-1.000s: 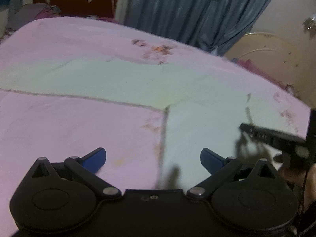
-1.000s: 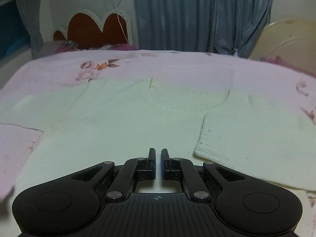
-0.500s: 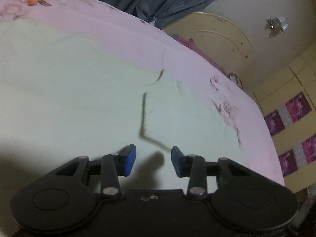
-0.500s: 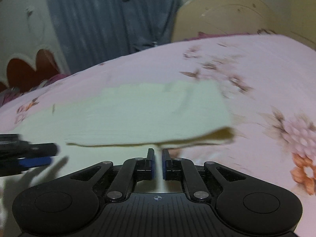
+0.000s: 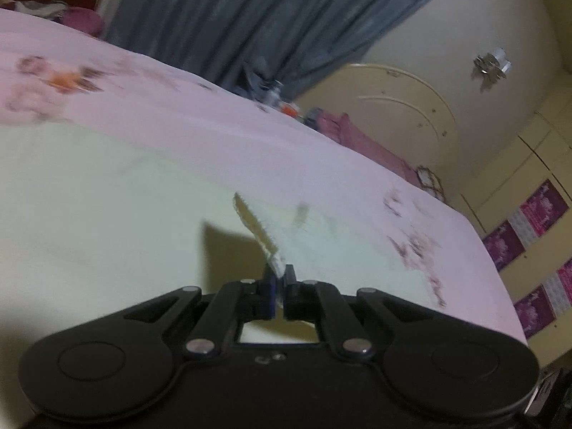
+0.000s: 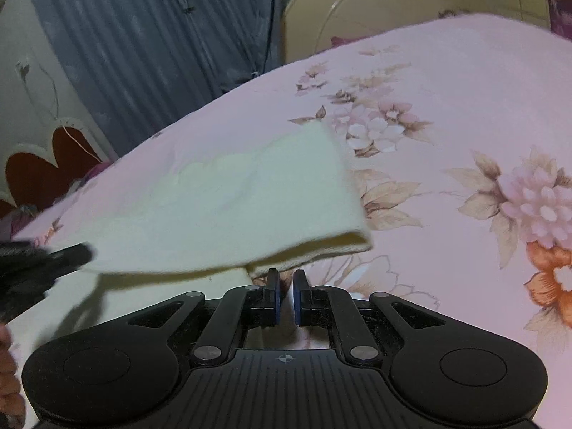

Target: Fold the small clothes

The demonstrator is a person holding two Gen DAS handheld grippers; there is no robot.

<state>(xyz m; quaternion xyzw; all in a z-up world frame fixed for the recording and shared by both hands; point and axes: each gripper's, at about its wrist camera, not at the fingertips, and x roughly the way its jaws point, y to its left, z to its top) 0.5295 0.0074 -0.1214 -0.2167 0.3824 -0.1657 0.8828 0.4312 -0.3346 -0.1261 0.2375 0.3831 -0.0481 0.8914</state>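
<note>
Left gripper [image 5: 280, 279] is pinching the ribbed hem of the cream garment [image 5: 107, 221], fingers pressed together on the fabric, hem edge standing up out of the jaws and running away toward the far side. In the left wrist view the bulk of the garment is lying flat to the left on the pink floral bedsheet [image 5: 221, 136], with the lifted flap casting a dark shadow on the cloth just left of the jaws. Frame is motion-blurred, so fine fabric detail isn't readable.

Blue-grey curtain [image 5: 221, 18] is hanging at the far side, cream rounded headboard [image 5: 404, 114] to its right, purple posters [image 5: 536, 221] on the wall far right.

In the right wrist view, the left gripper [image 6: 43, 261] is showing at the left edge, blurred, holding one end of the raised fold. The garment [image 6: 232, 207] is hanging as a folded layer lifted off the sheet [image 6: 447, 107], its folded edge sagging just above and beyond the right gripper [image 6: 285, 286]. Right gripper's fingers are sitting nearly together with a narrow gap; can't tell whether any fabric is caught between them, since the fold's edge is passing right at the fingertips. Printed flowers [image 6: 375, 128] on the sheet are lying right of the garment
</note>
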